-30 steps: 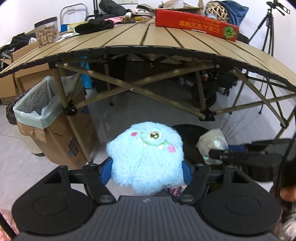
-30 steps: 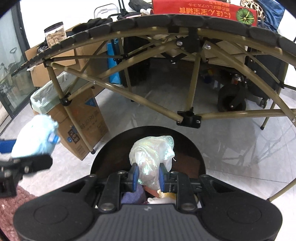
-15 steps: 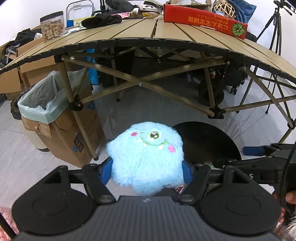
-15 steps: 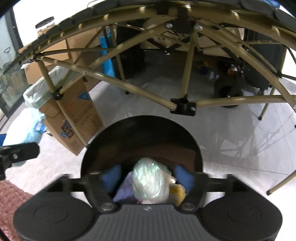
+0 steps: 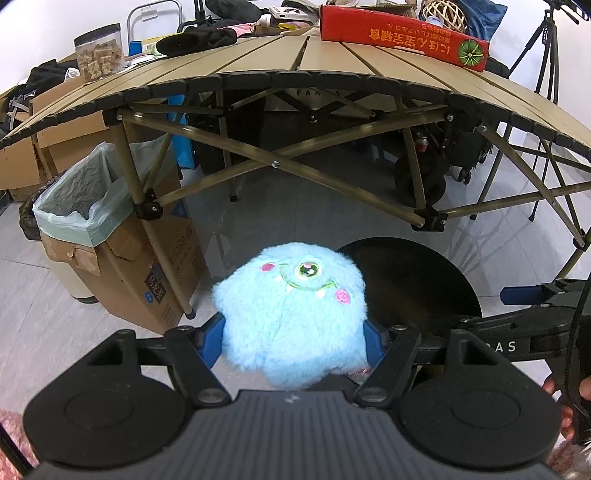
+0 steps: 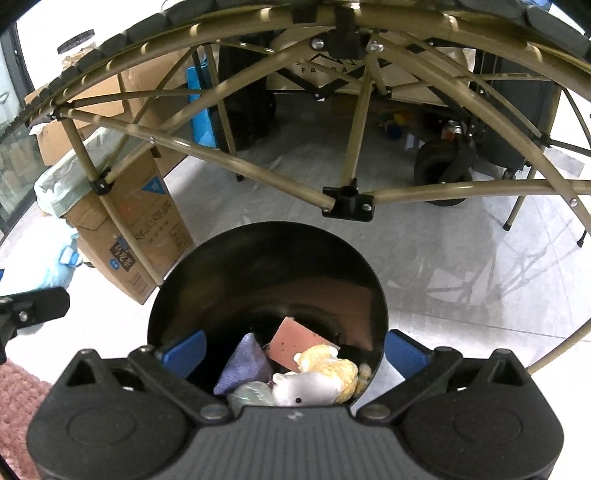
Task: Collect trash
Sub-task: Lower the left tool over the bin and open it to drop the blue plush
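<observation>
My left gripper [image 5: 293, 341] is shut on a fluffy light-blue monster plush [image 5: 291, 310], held above the floor just left of a round black bin [image 5: 424, 273]. My right gripper [image 6: 293, 349] is open and empty over that black bin [image 6: 266, 280]. Inside the bin lie a crumpled clear plastic bag [image 6: 251, 395], a purple pouch [image 6: 243, 363], a pink sponge [image 6: 299, 341], a yellow fluffy piece [image 6: 328, 367] and a small white toy [image 6: 303, 387]. The right gripper [image 5: 524, 295] shows at the right edge of the left wrist view.
A folding slatted table [image 5: 332, 62] spans the scene, its legs and cross braces [image 6: 236, 166] just behind the bin. A cardboard box with a green liner bag [image 5: 92, 206] stands left of it. A red carton [image 5: 402, 35] lies on the table. A tripod [image 5: 546, 44] stands right.
My right gripper opened and let the crumpled plastic bag fall into the black bin. My left gripper kept hold of the blue plush and shifted slightly.
</observation>
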